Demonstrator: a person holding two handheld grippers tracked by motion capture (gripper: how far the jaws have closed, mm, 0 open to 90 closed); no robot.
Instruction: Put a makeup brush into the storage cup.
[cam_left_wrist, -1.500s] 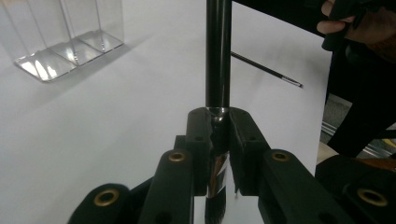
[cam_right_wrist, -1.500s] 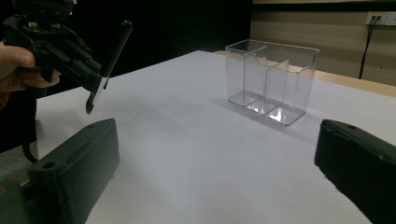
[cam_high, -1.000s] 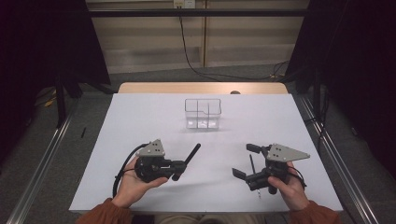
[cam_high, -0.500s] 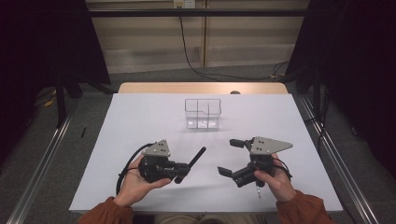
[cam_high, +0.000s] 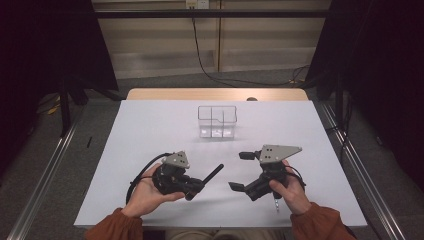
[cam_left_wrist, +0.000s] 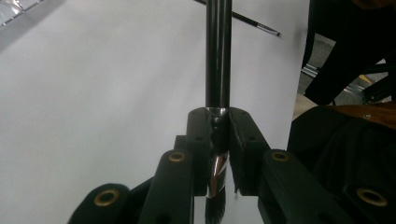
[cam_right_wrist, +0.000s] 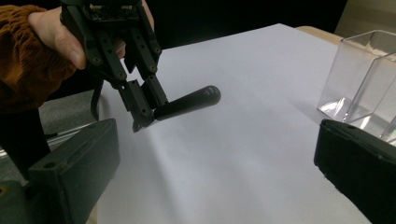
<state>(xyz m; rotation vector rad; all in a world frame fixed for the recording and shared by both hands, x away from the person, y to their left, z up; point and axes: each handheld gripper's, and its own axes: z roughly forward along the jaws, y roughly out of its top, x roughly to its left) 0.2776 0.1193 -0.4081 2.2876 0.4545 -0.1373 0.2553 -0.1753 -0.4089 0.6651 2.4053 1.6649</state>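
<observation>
In the left gripper view we lose the slim black makeup brush (cam_left_wrist: 218, 56) at both ends: its handle runs off the top edge, and its bristle tip is cut by the bottom edge, with the ferrule half hidden between the jaws of the left gripper (cam_left_wrist: 218, 140). A second thin dark brush (cam_left_wrist: 254, 24) lying on the white counter (cam_left_wrist: 93, 93) is clipped at the top too. In the right gripper view, the clear plastic divided box (cam_right_wrist: 369, 84) runs past the right edge, and the blurred near jaw hides its lower corner.
</observation>
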